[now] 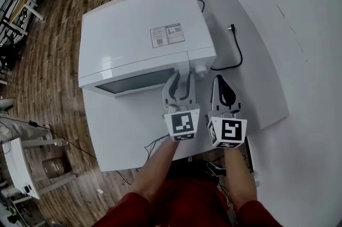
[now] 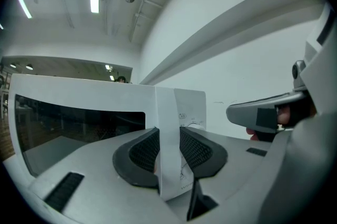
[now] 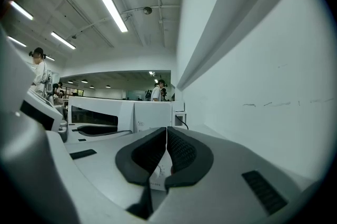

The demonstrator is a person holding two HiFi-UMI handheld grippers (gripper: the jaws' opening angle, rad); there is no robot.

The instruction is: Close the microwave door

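A white microwave stands on a white table. Its door, with a dark window, stands a little ajar at the front. My left gripper points level at the door's right edge. In the left gripper view the gripper is shut on that white edge, with the window to its left and the control panel behind. My right gripper hovers just to the right of the left one. Its pads meet with nothing between them.
A black power cable with its plug runs over the table to the right of the microwave. The table's front edge is close under my hands. A wooden floor with stands and cables lies to the left. A white wall rises on the right.
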